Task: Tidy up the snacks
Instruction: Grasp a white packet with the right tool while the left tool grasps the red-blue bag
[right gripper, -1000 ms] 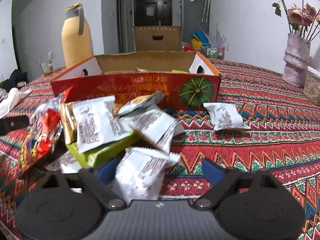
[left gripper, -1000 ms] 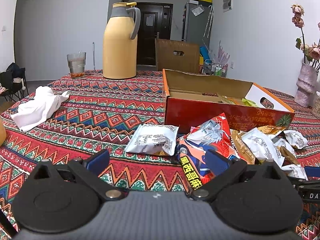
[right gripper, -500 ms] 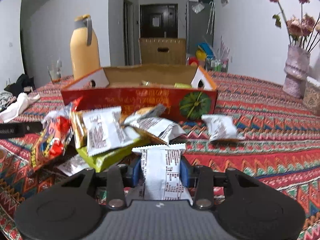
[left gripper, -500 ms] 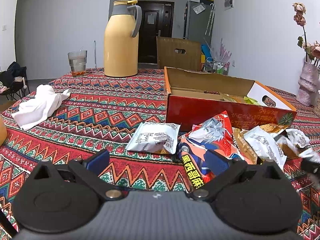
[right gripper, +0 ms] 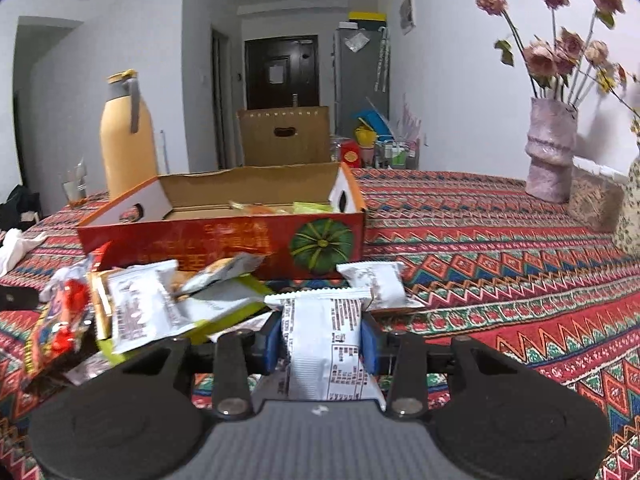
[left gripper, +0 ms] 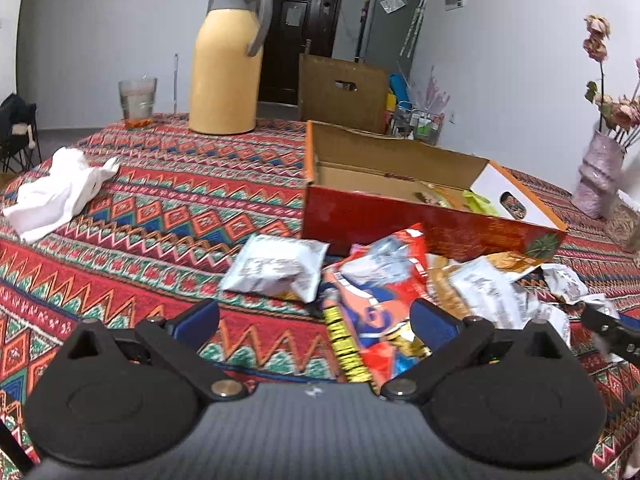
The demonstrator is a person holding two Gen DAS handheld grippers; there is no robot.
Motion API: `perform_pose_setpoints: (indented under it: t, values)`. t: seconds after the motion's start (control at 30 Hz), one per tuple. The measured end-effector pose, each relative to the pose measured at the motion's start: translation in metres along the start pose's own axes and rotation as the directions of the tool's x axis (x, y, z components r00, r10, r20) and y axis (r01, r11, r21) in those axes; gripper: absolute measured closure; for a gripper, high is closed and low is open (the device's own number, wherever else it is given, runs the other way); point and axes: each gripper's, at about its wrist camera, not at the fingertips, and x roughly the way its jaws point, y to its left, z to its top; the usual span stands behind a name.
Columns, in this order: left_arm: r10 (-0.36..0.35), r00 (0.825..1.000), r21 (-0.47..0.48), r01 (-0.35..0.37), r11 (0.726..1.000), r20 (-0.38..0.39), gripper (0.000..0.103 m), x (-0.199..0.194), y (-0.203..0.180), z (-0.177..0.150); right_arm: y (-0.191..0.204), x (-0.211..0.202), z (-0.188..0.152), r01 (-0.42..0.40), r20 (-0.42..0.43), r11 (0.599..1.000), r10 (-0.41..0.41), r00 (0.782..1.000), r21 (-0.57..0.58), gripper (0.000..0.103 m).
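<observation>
Right wrist view showed the right tongs clamped on a white snack packet, long axis pointing ahead at the red cardboard box beyond the pile. Left tongs gaped empty, box ahead to their right.

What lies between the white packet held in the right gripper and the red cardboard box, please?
In the right wrist view, one small white snack packet lies on the tablecloth between the held packet and the red box.
</observation>
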Motion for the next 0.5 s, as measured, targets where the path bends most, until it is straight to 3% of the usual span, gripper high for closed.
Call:
perform_pose_setpoints:
  t: [0.27, 0.5]
  values:
    - [-0.012, 0.999, 0.029, 0.013, 1.0, -0.038, 0.0, 0.009, -0.034, 0.004, -0.004, 0.006, -0.005, -0.022, -0.001, 1.0, 0.022, 1.0, 0.019, 0.064]
    - [0.05, 0.988, -0.008, -0.051, 0.999, -0.147, 0.0, 0.035, -0.036, -0.002, -0.008, 0.005, -0.006, -0.051, 0.002, 0.998, 0.051, 0.999, 0.045, 0.064]
